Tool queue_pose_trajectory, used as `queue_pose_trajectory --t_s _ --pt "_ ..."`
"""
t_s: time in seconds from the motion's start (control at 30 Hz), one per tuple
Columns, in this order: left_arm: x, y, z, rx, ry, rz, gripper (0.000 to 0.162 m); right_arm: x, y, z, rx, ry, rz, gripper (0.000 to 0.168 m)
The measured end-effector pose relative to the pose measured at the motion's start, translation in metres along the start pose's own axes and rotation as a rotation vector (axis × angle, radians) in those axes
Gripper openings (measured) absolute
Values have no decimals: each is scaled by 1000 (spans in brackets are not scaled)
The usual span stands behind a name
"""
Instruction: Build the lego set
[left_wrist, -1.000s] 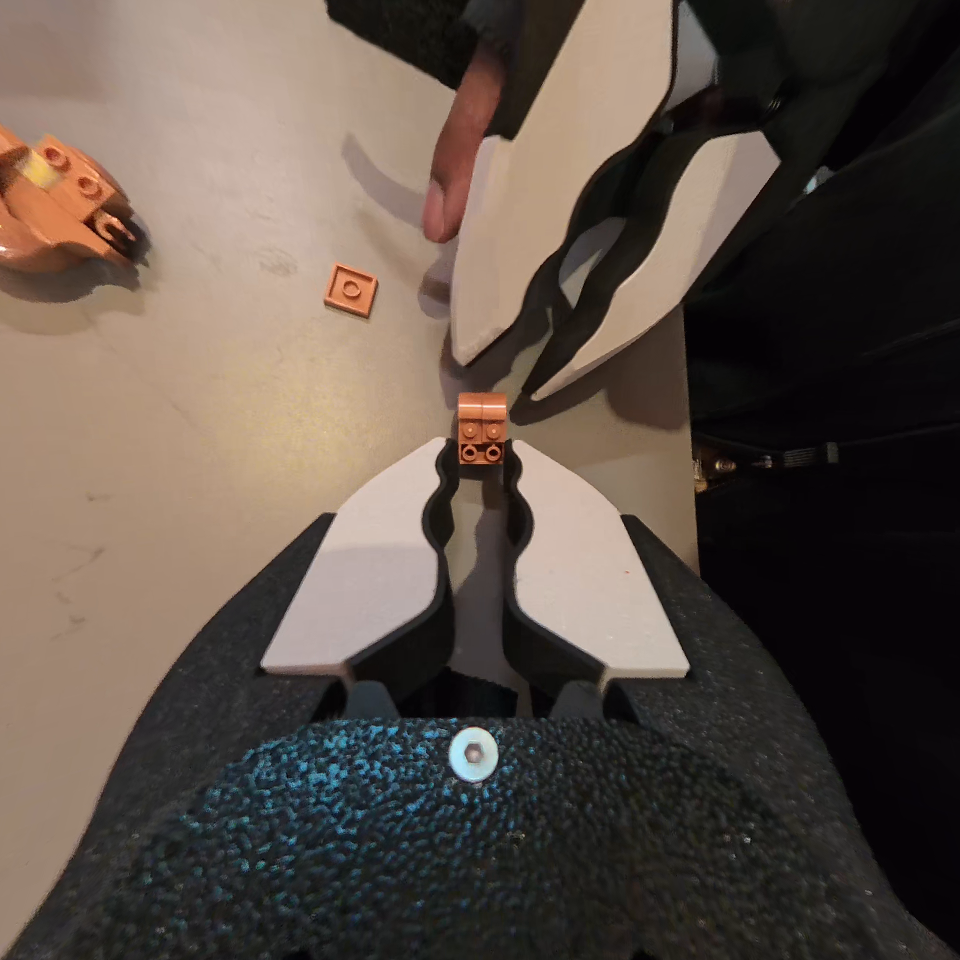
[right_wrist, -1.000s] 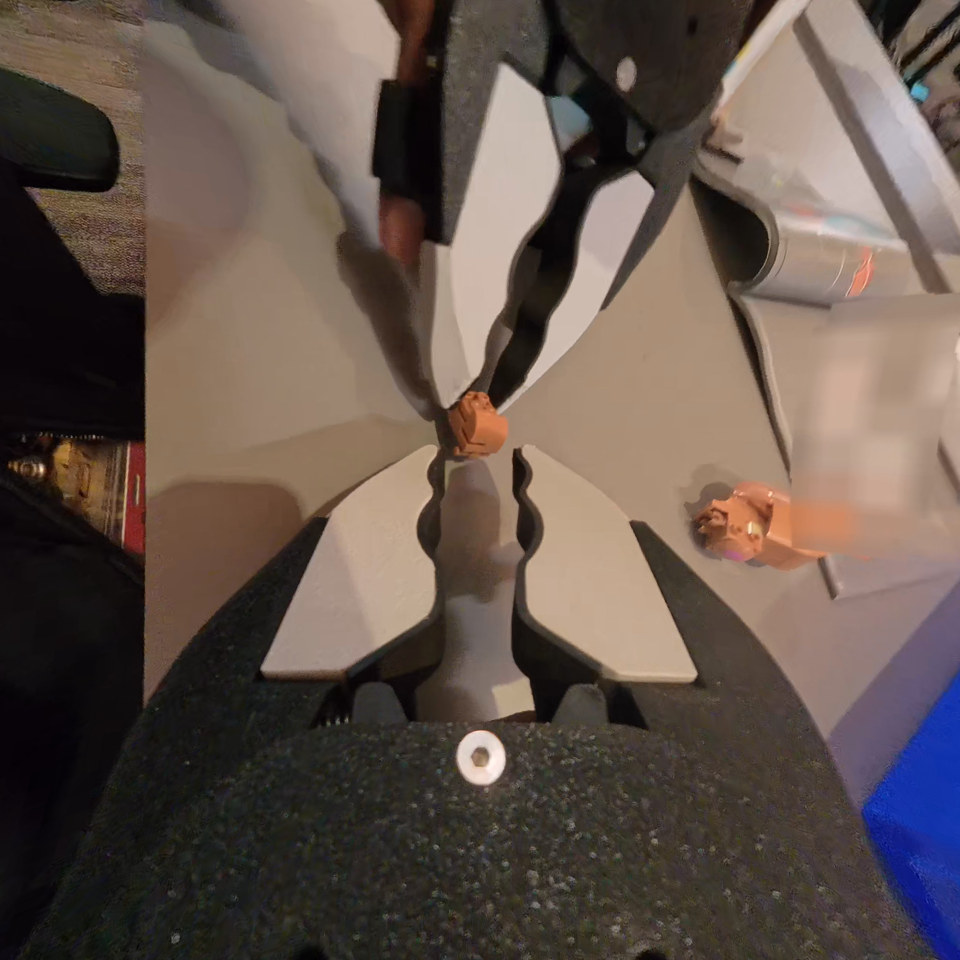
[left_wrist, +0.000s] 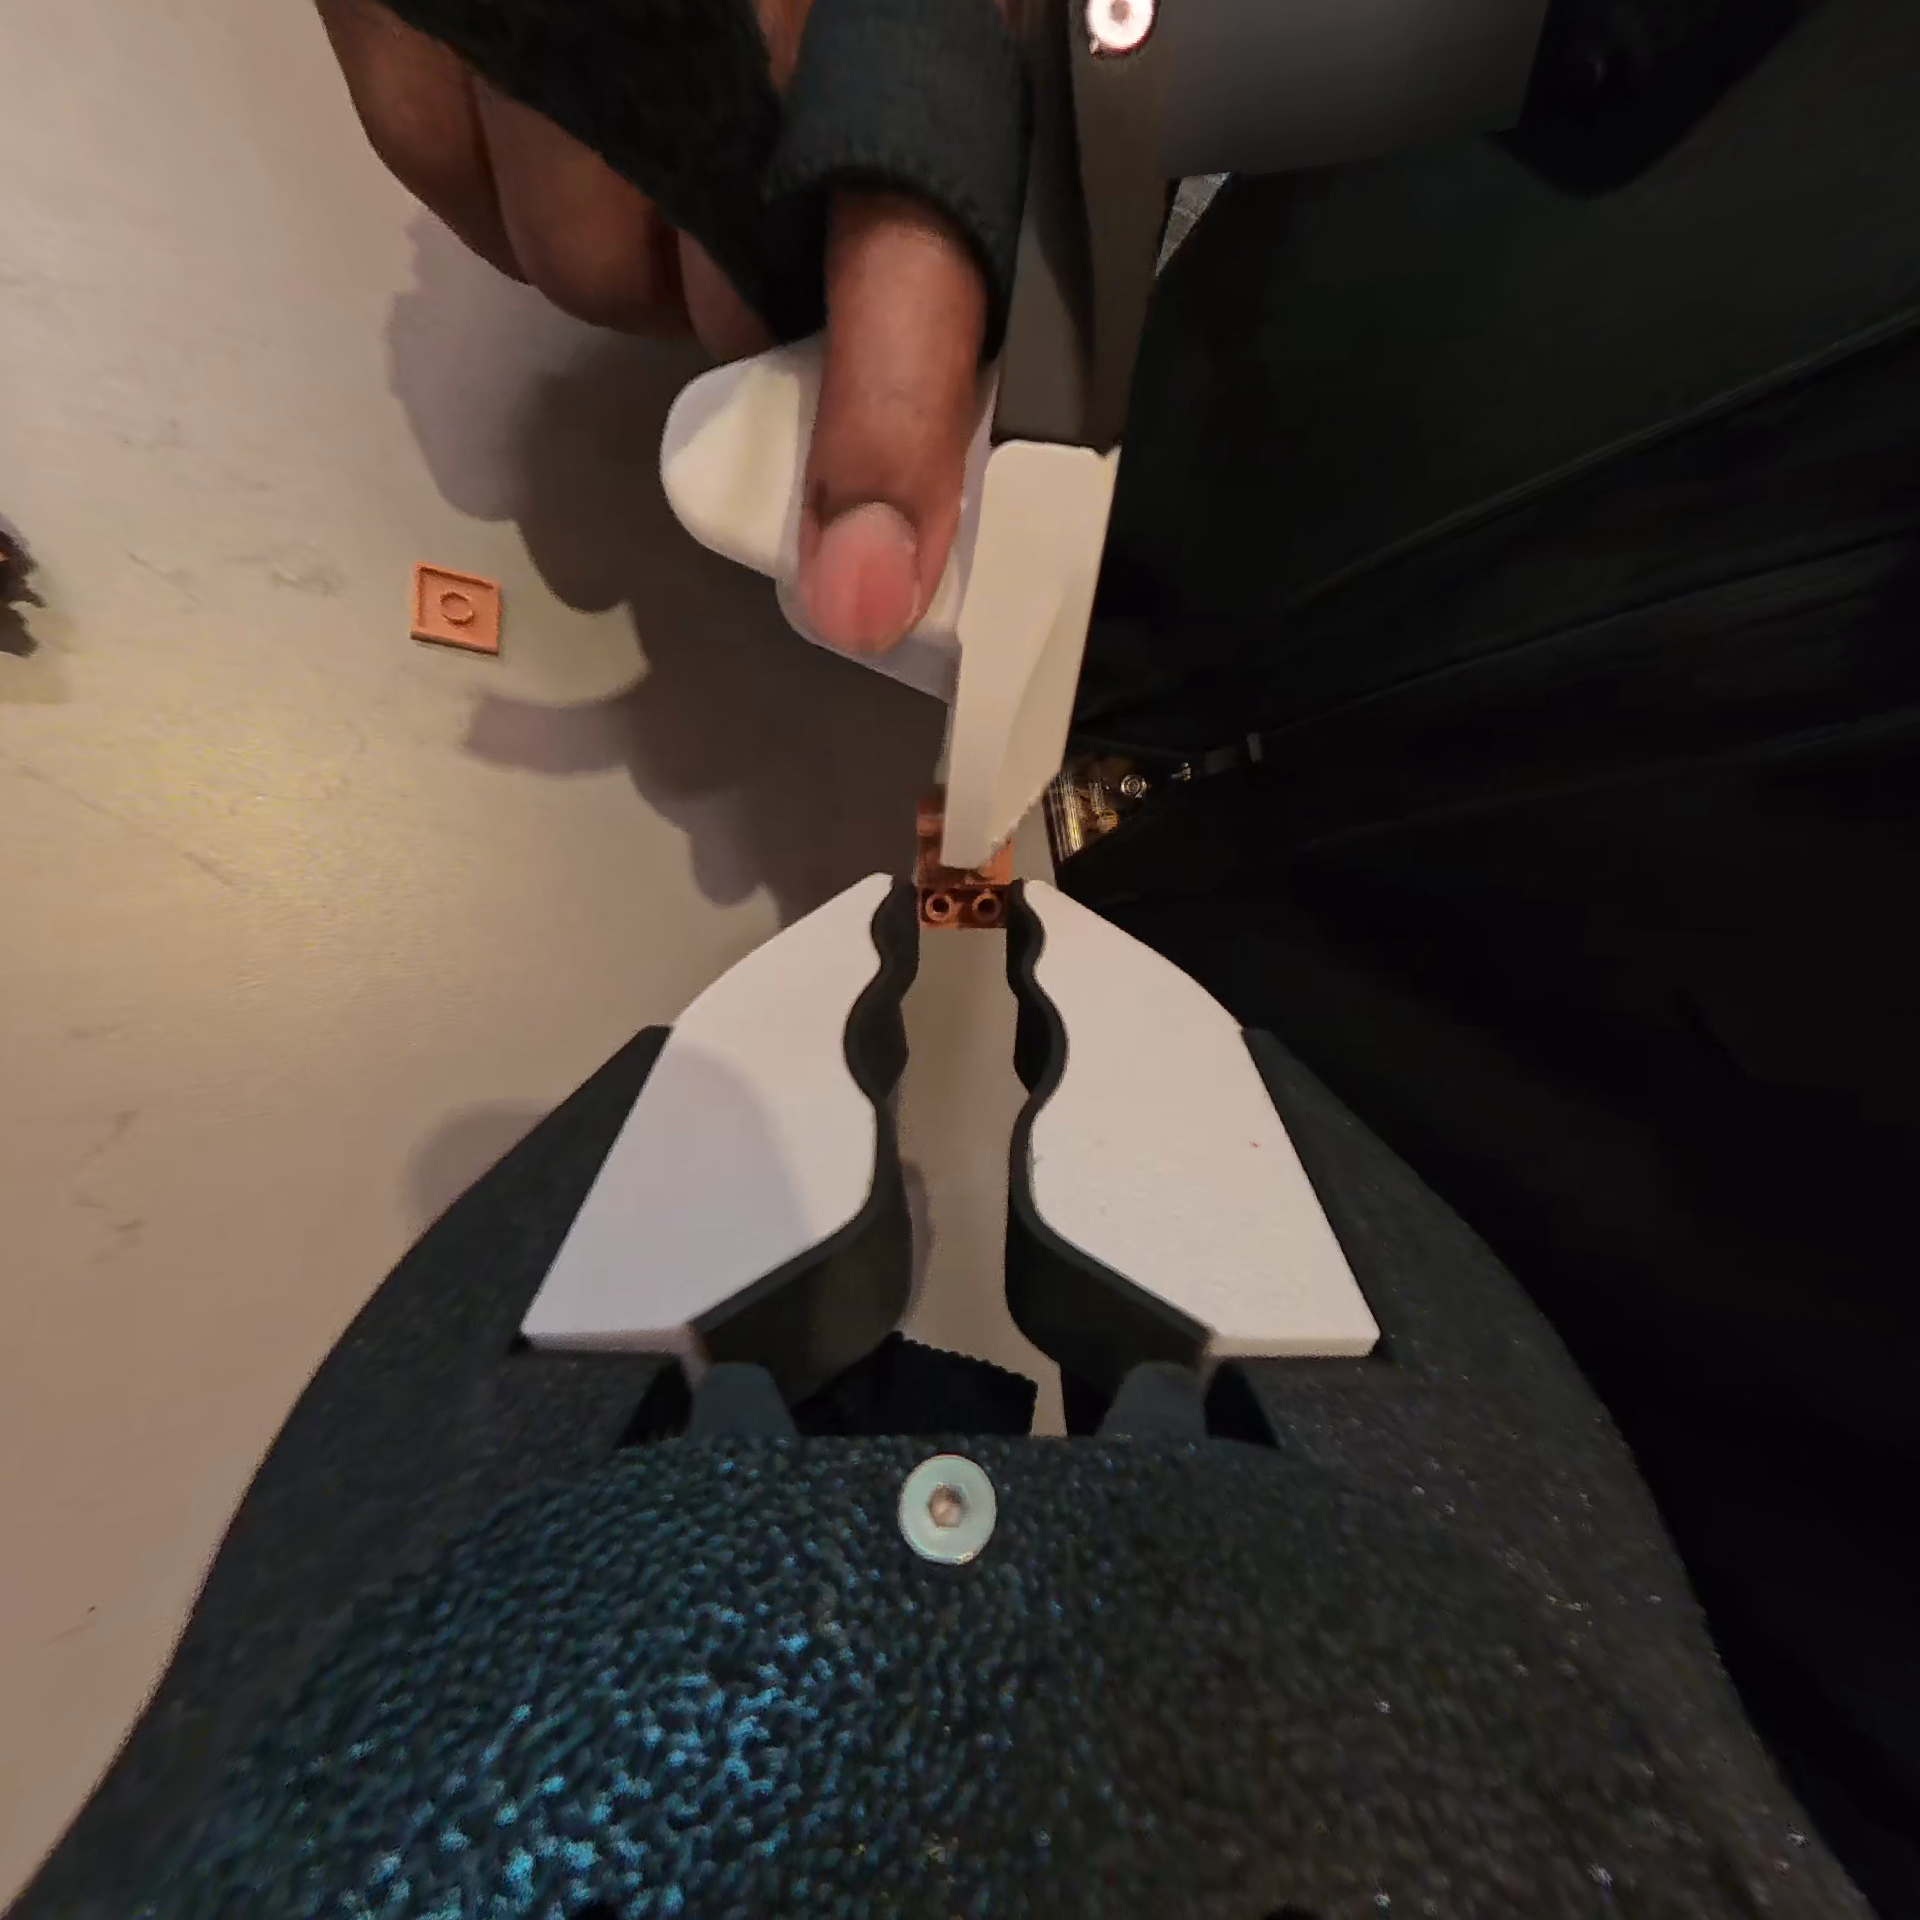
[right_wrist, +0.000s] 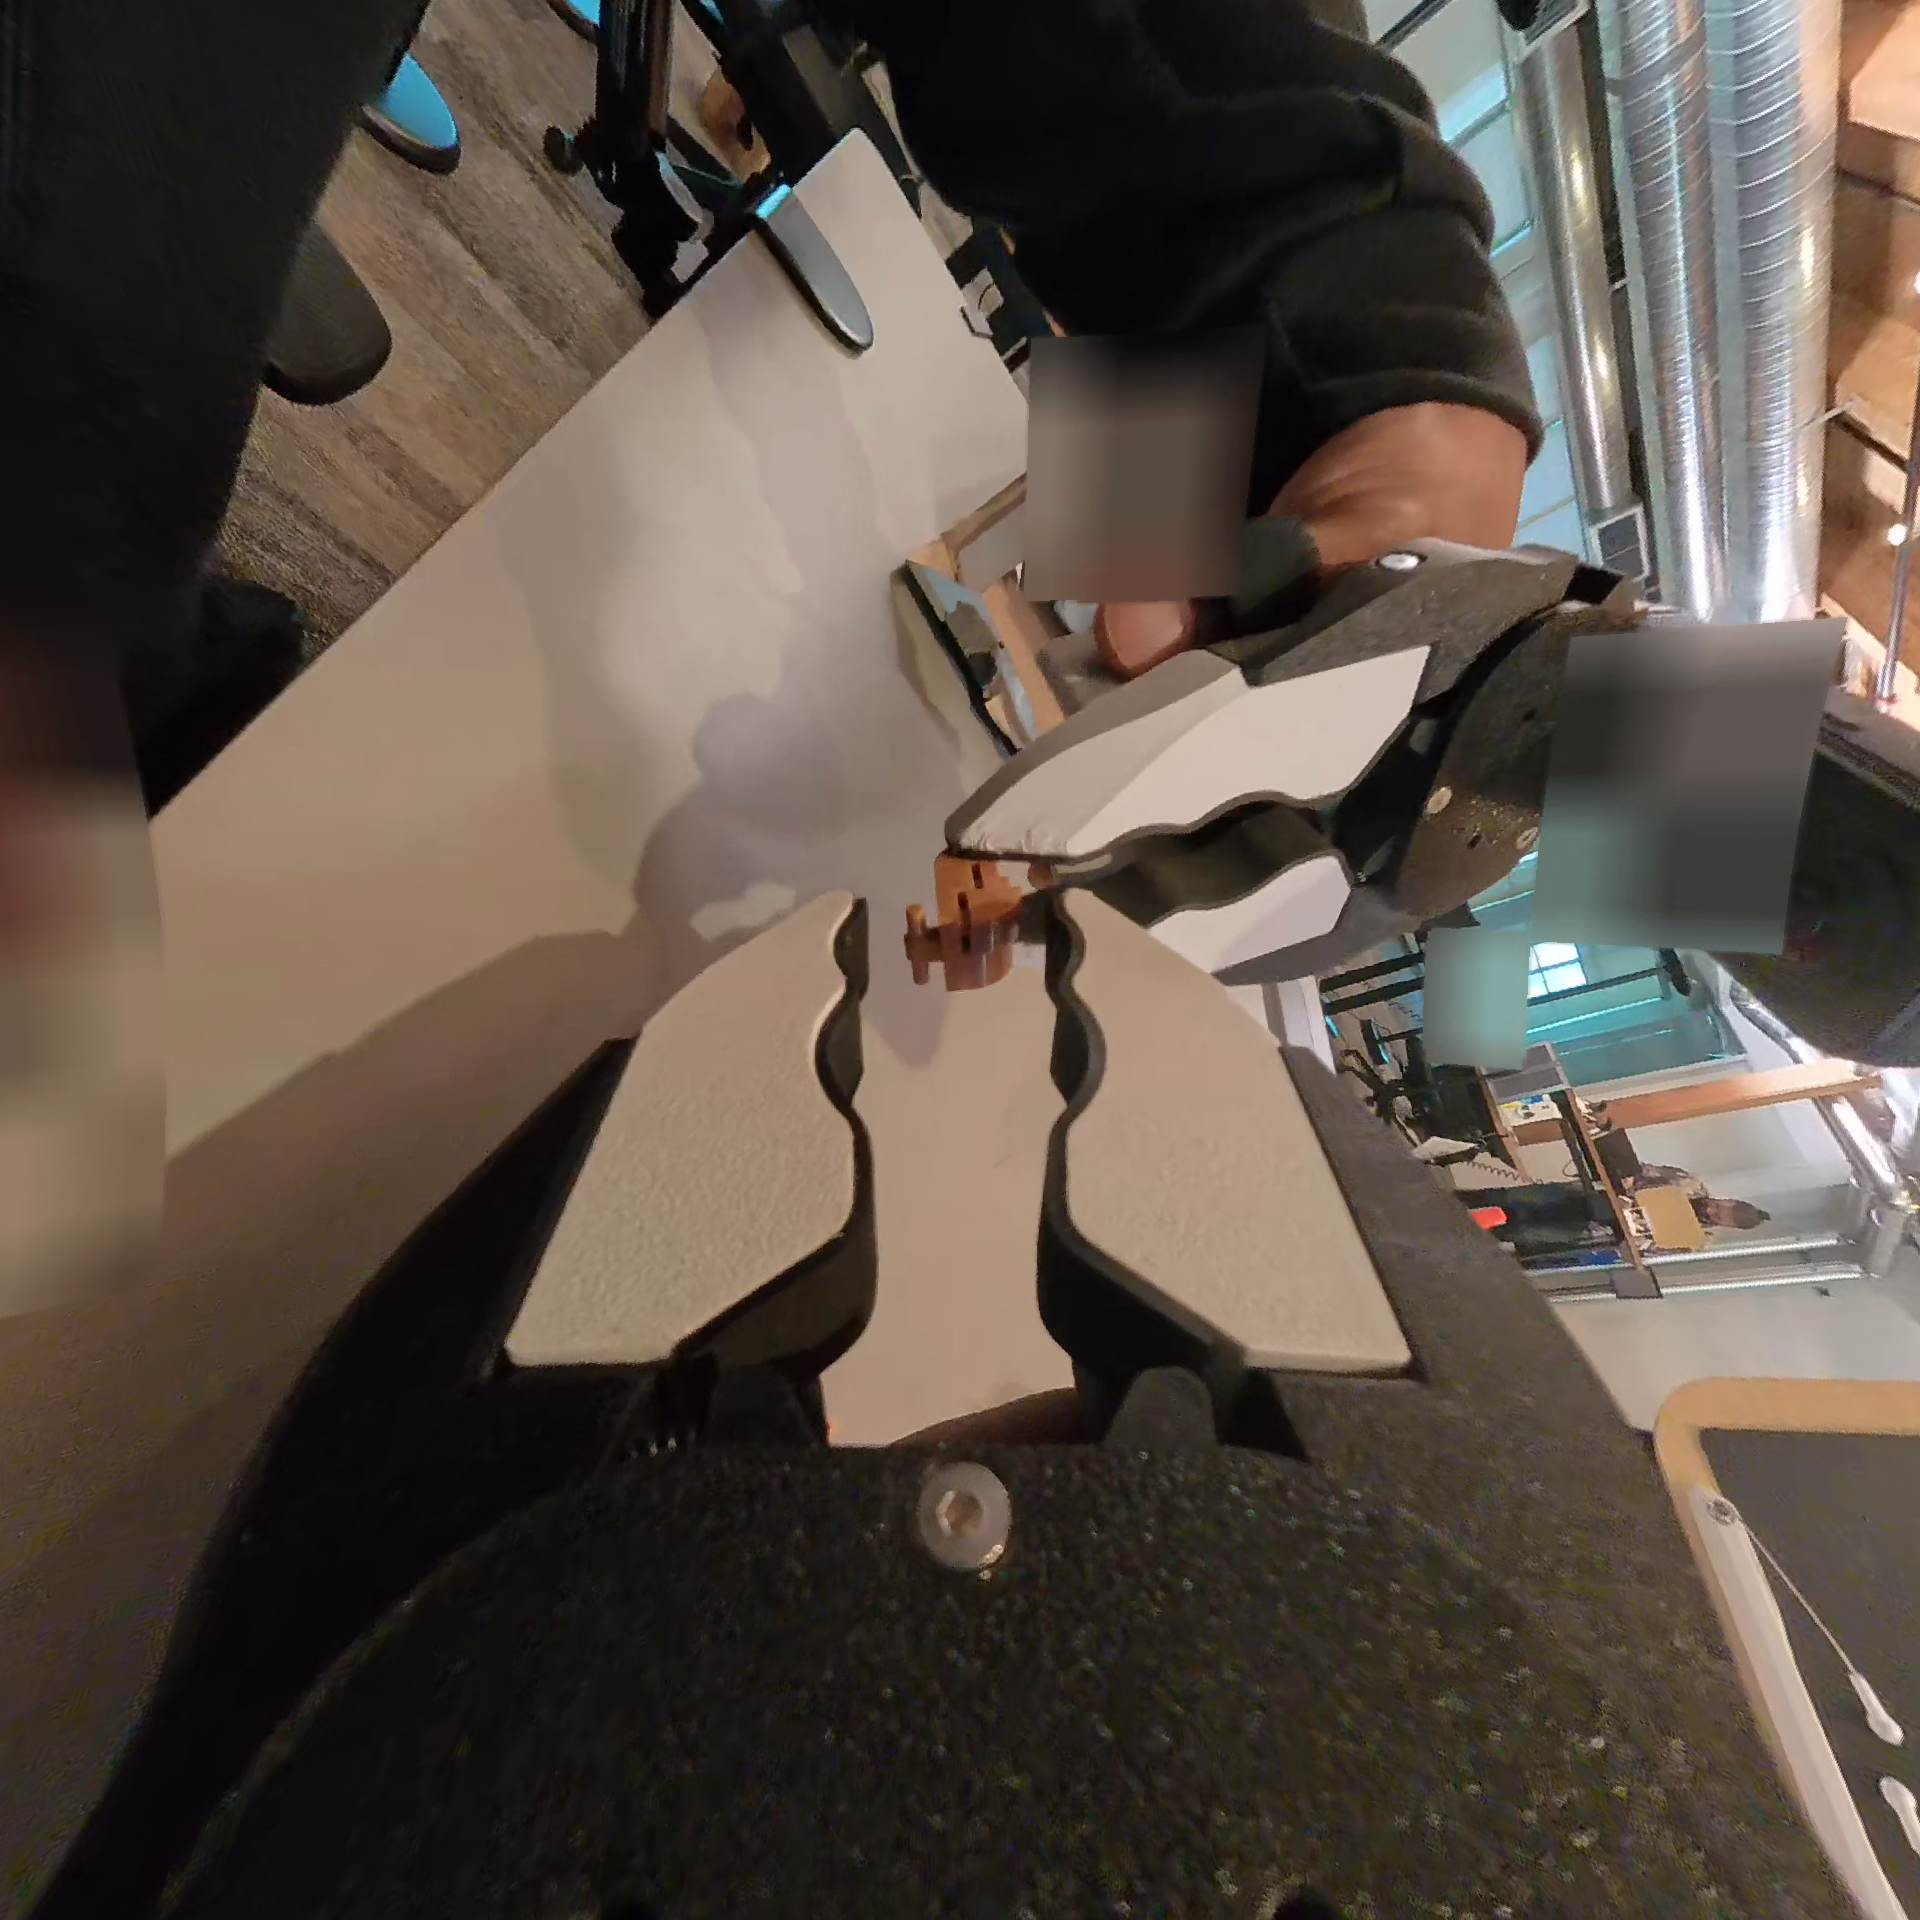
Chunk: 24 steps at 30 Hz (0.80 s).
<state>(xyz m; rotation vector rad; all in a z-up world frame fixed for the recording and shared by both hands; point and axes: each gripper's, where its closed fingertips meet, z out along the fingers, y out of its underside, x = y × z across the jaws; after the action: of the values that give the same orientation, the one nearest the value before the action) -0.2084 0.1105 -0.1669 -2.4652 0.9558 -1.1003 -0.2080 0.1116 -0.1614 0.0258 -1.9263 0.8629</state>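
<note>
Orange brick (left_wrist: 961, 906) sits pinched at the tips of my left gripper (left_wrist: 958, 894) in the left view, wide side going from finger to finger, and in the right view my right gripper (right_wrist: 956, 920) is spread apart with the brick between its tips; I see no words to read.

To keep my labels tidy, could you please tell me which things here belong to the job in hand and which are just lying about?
In hand: brick piece, clamped by left hand-held gripper; right hand-held gripper, open around it.
Lying about: flat tile on table, untouched; ducts behind.
</note>
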Motion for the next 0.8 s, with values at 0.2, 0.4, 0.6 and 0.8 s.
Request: queue_pose_trajectory --t_s 0.2,0.4,0.6,0.8 --pt "3 1 -1 -7 22 -17 17 3 -5 1 16 10 -1 29" --pt "2 2 -2 -10 40 -31 17 3 -3 4 9 12 10 21" --pt "5 2 0 -5 88 -50 17 1 -5 4 22 -37 52 21" --pt "8 2 1 5 134 -74 16 1 -6 3 25 -57 77 21"
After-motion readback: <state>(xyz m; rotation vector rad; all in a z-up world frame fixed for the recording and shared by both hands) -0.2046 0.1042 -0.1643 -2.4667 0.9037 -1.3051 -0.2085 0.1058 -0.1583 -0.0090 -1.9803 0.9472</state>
